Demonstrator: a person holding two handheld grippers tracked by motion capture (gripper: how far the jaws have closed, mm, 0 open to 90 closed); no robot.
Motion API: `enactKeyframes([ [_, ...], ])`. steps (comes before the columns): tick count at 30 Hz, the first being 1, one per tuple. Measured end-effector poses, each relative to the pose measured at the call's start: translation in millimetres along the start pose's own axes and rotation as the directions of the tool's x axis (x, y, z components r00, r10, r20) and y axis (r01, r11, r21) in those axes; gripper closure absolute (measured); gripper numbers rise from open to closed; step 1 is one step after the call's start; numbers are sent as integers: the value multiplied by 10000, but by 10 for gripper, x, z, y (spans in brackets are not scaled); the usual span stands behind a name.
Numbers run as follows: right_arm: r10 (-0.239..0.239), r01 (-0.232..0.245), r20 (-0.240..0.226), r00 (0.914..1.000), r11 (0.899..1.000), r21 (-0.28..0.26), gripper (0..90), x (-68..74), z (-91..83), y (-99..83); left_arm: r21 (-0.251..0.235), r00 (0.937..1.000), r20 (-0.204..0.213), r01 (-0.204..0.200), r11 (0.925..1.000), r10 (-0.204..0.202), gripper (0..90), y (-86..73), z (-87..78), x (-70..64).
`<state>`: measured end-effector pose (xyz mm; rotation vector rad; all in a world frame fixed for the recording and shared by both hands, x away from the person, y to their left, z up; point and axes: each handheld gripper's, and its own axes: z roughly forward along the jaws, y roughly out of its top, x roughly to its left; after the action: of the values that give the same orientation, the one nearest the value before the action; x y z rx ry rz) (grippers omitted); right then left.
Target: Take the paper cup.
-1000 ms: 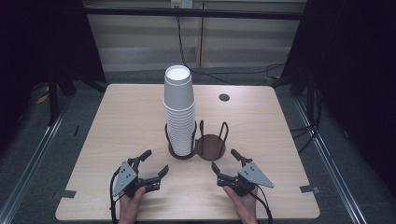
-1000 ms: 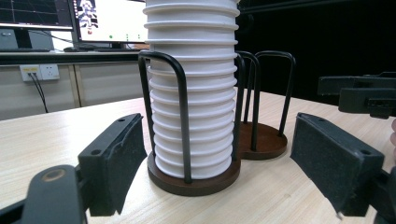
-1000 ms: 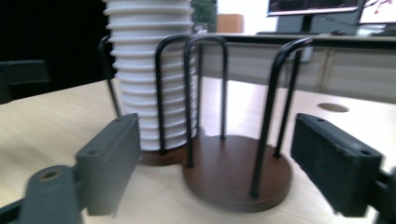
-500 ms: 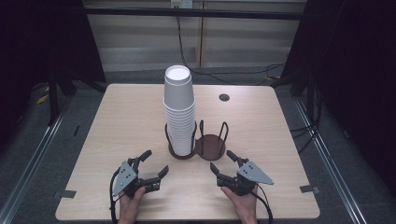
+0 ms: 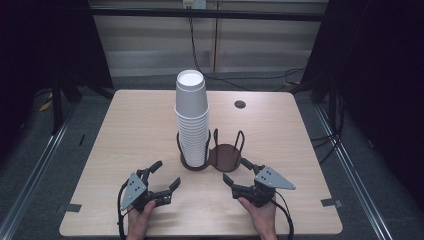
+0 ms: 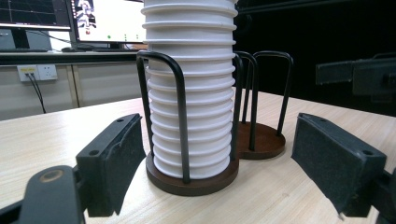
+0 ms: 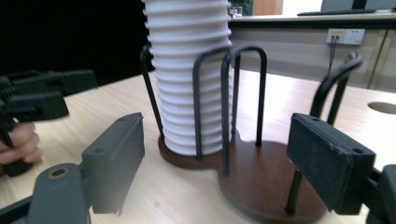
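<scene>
From above, I am seeing my right gripper [image 5: 239, 172] edging toward the holder [image 5: 210, 157]; left gripper [image 5: 164, 176] unmoved, both gaping empty. Left gripper view: cups [image 6: 191, 88] standing in the near ring. Right gripper view: empty ring [image 7: 275, 186] lying closest, so approach is only starting.

A pale wooden table [image 5: 125, 130] is standing on a grey floor. A small dark round grommet [image 5: 240, 104] is sitting in the table's far right part. Strips of grey tape [image 5: 72, 207] are lying at the table's near left corner and near its right corner [image 5: 330, 202]. Beyond the table's far edge, a black cable [image 5: 192, 45] is hanging from a wall socket [image 5: 194, 3]. Black curtains [image 5: 45, 45] are hanging to either side of the table. In the left gripper view, a lit monitor [image 6: 109, 21] is glowing beyond the table.
</scene>
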<state>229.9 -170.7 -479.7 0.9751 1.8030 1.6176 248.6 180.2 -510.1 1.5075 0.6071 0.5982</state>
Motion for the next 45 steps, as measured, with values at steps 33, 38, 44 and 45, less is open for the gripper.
enactKeyframes([
  [33,259,-114,-1889,9817,9969,778,163,-2,329,854,-17,10000,78,-3,10000,3,163,0,-1,1],
  [38,186,6,-2068,9782,9957,926,161,-13,382,956,-31,10000,90,19,10000,-19,163,-1,0,0],
  [44,45,197,-2429,9700,9951,971,153,-27,450,1173,-23,9999,112,6,10000,-6,163,0,-1,0],
  [45,45,197,-2429,9700,9951,971,153,-27,450,1173,-23,9999,112,6,10000,-6,163,0,-1,0],
])
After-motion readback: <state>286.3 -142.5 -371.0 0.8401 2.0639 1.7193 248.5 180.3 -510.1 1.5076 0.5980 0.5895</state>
